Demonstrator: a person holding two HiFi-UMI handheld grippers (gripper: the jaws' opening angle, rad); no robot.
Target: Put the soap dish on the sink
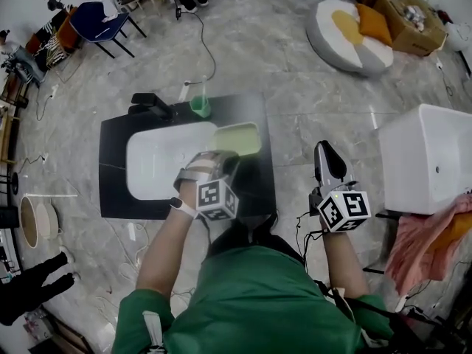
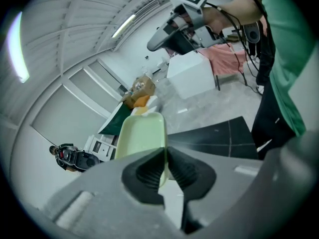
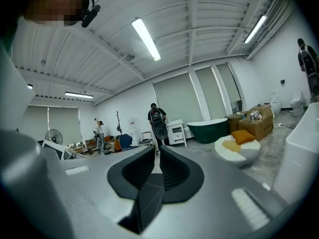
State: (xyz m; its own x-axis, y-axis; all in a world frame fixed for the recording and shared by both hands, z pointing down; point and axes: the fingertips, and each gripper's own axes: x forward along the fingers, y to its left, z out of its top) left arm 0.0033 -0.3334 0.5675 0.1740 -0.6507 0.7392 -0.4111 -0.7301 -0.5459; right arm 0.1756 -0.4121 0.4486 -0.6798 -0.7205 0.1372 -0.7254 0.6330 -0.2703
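Note:
The pale green soap dish [image 1: 237,139] is over the black countertop [image 1: 110,169], just right of the white sink basin [image 1: 158,161]. My left gripper [image 1: 223,158] is shut on the dish's near edge. In the left gripper view the dish [image 2: 142,132] sticks out past the closed left gripper [image 2: 166,159], with the counter [image 2: 219,136] below it. Whether the dish touches the counter I cannot tell. My right gripper [image 1: 325,149] hangs over the floor right of the counter, shut on nothing; it also shows as right gripper [image 3: 158,159] and right gripper [image 2: 158,40].
A green cup [image 1: 200,107] and a black faucet [image 1: 151,103] stand at the counter's back edge. A white tub [image 1: 424,153] and pink cloth [image 1: 428,242] are to the right. A round cushion [image 1: 346,32], cardboard boxes [image 1: 405,13] and a blue chair [image 1: 99,21] lie farther off.

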